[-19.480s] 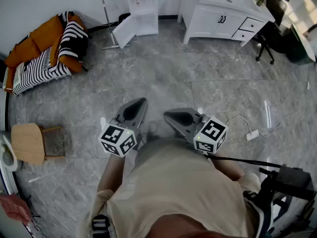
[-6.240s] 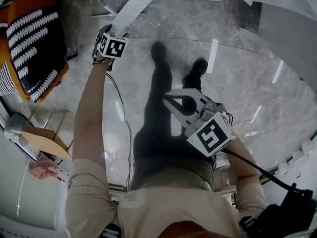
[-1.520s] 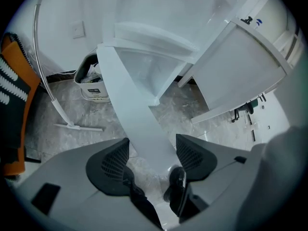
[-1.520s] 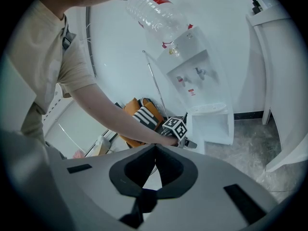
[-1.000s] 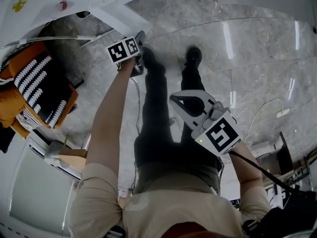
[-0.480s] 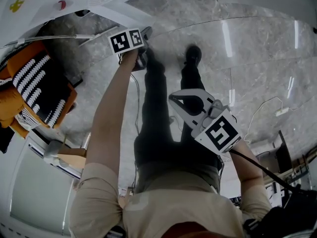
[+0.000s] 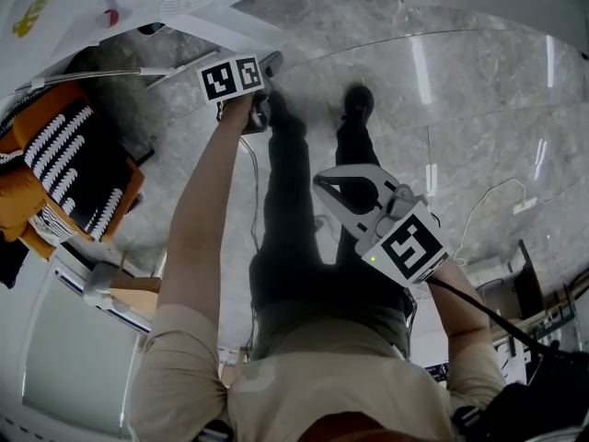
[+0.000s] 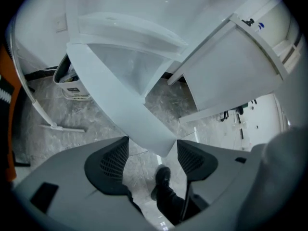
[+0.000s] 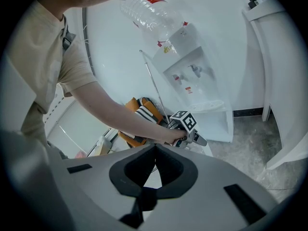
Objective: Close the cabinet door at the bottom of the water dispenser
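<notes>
**kettle_guy:** so where's the cabinet door [image 8: 115, 97] at right now?

**binbot:** Hanging wide open off the bottom of the water dispenser [image 9: 192, 78], swung out in front of it over the floor. The left hand-held gripper [image 8: 153, 150] is right up at the door's free edge, the side farthest from the dispenser. Its jaws are spread, and the door's lower corner pokes in between the two pads. Looks to me like it's just sitting there, not pinched.

**kettle_guy:** and the other one?

**binbot:** The right hand-held gripper [image 9: 155, 150] is clenched on nothing, parked well back from the dispenser near the person's waist. It's not part of this.

**kettle_guy:** any tips for handling the door?

**binbot:** My guess is it's a thin white panel, light and stiff, so it should swing with hardly any force. The surface looks glossy, so the pads could slide on it. I'd either nip that free edge or just push flat against it, since the edge farthest from the dispenser gives the most leverage. Go easy at the end so it doesn't bang into the dispenser and bounce back open.
</notes>
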`<state>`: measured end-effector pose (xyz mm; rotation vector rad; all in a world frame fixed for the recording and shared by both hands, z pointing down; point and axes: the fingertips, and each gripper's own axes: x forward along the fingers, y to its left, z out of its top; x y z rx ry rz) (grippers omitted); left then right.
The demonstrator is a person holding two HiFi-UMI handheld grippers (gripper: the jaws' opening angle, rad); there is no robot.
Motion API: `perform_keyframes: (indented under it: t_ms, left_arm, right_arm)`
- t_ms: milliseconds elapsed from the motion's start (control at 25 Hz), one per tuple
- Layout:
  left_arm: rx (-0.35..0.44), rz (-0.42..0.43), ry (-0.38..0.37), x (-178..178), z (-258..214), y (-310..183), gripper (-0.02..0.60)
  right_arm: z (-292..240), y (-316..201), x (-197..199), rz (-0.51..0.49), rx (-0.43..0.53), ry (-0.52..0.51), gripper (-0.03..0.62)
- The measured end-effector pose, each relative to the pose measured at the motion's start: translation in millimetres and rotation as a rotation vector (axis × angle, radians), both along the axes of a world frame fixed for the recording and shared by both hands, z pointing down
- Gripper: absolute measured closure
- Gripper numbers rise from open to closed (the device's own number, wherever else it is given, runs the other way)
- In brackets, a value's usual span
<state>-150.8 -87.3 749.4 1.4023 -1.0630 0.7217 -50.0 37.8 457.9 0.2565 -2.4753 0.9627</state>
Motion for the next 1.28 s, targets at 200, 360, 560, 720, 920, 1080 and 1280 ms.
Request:
perform_keyframes:
  t_ms: [200,360,560,720,920,1080,1280]
  left_arm:
    - [0.031,0.165,-0.041,7.5,-1.4,-2.7,0.295]
    - [0.044,0.167,-0.035,10.0,-1.9,-8.0,0.295]
    - [0.064,0.215,-0.041,14.6,-2.3,-10.0,0.295]
    - [0.080,0.249,-0.047,16.0,-1.8,-14.5,0.295]
    - [0.102,0.304,-0.061,21.3,-1.8,-17.3,0.295]
    - [0.117,0.361,-0.086,21.4,0.8,-20.7,0.295]
    - [0.130,0.385,-0.086,27.1,1.0,-27.5,0.295]
  right_arm:
    - [2.2,-1.9,-1.3,-0.002,-0.006,0.003,0.580]
    - [3.7,-4.5,-4.1,-0.009,-0.004,0.004,0.580]
    - [5.5,-5.8,-6.9,-0.018,-0.011,0.007,0.580]
    - [7.7,-9.2,-10.6,-0.017,-0.012,0.006,0.580]
    - [3.2,-14.5,-12.1,0.001,-0.043,-0.041,0.580]
    - [8.8,-20.4,-9.6,-0.012,-0.025,-0.001,0.580]
    - [11.3,-23.8,-6.6,-0.011,-0.027,0.009,0.580]
